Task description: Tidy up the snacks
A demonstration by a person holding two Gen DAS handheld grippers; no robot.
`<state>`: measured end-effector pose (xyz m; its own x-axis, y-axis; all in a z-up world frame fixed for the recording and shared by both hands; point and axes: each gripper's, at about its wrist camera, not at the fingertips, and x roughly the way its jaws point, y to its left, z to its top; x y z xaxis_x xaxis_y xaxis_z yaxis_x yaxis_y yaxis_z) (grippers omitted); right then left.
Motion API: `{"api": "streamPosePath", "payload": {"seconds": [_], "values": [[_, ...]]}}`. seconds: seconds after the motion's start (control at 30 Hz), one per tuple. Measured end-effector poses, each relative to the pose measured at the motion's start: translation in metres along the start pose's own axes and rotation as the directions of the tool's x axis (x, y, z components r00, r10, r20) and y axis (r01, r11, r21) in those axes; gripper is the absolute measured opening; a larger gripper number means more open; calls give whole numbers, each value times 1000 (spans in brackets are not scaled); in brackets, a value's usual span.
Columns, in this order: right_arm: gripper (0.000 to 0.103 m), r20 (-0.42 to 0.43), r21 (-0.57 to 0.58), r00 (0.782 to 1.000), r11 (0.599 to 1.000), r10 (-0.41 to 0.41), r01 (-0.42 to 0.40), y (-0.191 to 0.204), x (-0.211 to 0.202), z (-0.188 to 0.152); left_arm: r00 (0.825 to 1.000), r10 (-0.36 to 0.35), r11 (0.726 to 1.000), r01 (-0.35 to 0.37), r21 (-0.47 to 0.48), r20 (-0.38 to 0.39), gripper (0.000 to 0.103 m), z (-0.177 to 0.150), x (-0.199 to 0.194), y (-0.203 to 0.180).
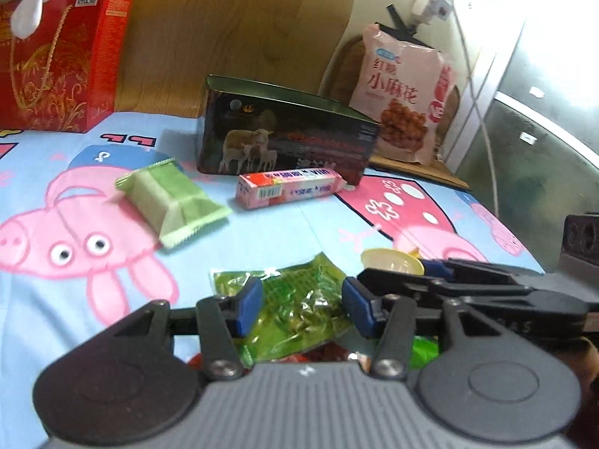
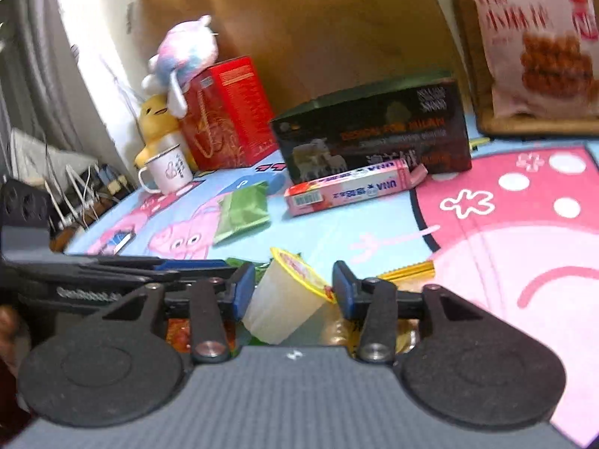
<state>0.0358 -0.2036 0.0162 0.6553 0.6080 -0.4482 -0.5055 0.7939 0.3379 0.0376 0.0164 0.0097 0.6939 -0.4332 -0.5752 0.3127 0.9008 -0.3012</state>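
**Q:** While both grippers hung over the near end of the cartoon-pig cloth [image 1: 262, 232], how many snacks were laid out, and where?

**A:** Six could be counted. One clear green packet [image 1: 299, 310] lay between the blue pads of the left gripper [image 1: 302, 305]; the jaws stood partly apart, and whether the pads pressed on it could not be told. One jelly cup [image 2: 284, 299], pale with a yellow foil lid, lay tilted between the pads of the right gripper [image 2: 288, 292], whose jaws were likewise partly apart with a gap showing on each side. Beyond these lay one pale green wrapped bar [image 1: 172, 202] and one long pink box [image 1: 288, 187], near each other. One dark box [image 1: 288, 134] with sheep printed on it stood just behind the pink box. One pink bag [image 1: 404, 97] stood upright at the far right.

**Q:** What writing could be read?

**A:** "UHA" appeared on the pink box in the right wrist view. The pink bag carried large Chinese characters, 小麻花. Orange lettering on the dark box was too blurred to read.

**Q:** What else stood on the cloth?

**A:** One red gift box [image 2: 228, 116], two plush toys, one white [image 2: 183, 56] and one yellow [image 2: 157, 123], and one white enamel mug [image 2: 168, 168].
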Motion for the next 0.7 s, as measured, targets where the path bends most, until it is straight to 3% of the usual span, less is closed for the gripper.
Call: {"api": "streamPosePath", "payload": {"seconds": [0.1,0.23,0.37,0.5,0.57,0.63,0.67,0.7], "values": [[51,32,-54,999,998,-23,25,11,-4,2,1000,-26,999,26,-35,2,51,2,-18,11],[51,77,-88,997,996,6,1,23,-7,19,996,18,987,-5,-160,85,53,18,-45,45],[52,-55,-196,997,979,47,-57,41,32,39,994,57,963,-29,-268,95,53,46,-42,87],[54,-232,-199,971,975,52,-100,50,91,56,987,131,961,-103,-256,94,71,78,-16,114],[54,-290,-169,956,980,51,-104,50,115,61,985,149,965,-126,-230,82,71,91,0,121],[54,-331,-137,942,985,51,-102,48,134,63,992,112,971,-98,-218,51,65,98,18,127],[53,-320,-134,946,986,52,-100,49,137,63,996,87,973,-78,-217,29,59,99,25,129],[52,-323,-132,945,986,51,-98,48,143,65,998,59,974,-57,-217,3,47,99,33,130]]}}
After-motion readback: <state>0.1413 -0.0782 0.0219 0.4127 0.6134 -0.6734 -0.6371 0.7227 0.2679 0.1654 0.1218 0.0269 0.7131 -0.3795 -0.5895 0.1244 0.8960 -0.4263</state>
